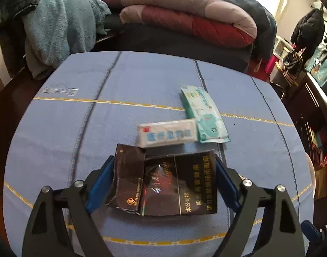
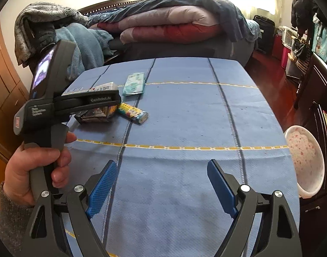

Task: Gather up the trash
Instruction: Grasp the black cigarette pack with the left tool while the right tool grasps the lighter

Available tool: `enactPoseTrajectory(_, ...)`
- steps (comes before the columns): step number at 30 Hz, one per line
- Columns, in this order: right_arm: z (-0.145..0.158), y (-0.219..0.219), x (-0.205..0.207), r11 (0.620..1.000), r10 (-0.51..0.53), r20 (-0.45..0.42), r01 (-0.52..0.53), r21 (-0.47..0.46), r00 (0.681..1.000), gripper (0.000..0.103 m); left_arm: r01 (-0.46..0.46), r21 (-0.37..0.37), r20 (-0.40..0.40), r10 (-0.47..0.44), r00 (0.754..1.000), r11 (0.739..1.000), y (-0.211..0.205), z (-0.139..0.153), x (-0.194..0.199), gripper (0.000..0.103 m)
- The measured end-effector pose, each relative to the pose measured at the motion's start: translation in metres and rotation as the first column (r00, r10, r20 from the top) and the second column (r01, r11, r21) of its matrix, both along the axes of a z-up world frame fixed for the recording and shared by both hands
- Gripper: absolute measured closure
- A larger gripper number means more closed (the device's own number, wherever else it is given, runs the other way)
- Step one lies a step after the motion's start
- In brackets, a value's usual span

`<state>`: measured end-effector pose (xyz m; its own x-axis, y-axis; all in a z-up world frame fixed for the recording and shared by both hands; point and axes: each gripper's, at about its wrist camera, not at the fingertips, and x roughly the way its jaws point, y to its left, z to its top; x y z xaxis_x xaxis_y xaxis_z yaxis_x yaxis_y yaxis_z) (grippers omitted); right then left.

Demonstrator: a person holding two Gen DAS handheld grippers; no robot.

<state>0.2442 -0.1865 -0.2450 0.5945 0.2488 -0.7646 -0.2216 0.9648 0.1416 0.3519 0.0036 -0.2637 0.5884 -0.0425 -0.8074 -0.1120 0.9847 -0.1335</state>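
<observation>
Left gripper level, low over blue cloth, pinching torn black cigarette pack. Long axis crosswise between fingers. Right gripper wide, holding nothing.

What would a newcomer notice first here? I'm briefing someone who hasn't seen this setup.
First, the torn black cigarette pack between the blue pads of the left tool, low on the blue cloth. Just beyond it lie a white tissue pack and a green wipes packet. The right tool hangs open, empty, with a white bin at the table's right edge.
</observation>
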Motion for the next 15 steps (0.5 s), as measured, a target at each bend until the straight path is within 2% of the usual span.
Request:
enactPoseTrajectory(6,-0.003,0.015,0.015,1.0,0.02,0.004,-0.02,0.0,1.0,0.017,-0.067,-0.015,0.058,0.068,0.996,0.998,0.028,0.021,-0.018,0.017)
enactPoseTrajectory(11,-0.009,0.038,0.044,0.999,0.046,0.032,-0.046,-0.019,0.998,0.017,-0.12,-0.022,0.095,0.121,0.988,0.993,0.052,0.038,-0.029,0.016)
enactPoseTrajectory(15,-0.018,0.055,0.069,0.996,0.078,0.018,-0.077,-0.039,0.997,0.02,-0.138,-0.035,0.104,0.141,0.985,0.99,0.064,0.044,-0.034,0.016)
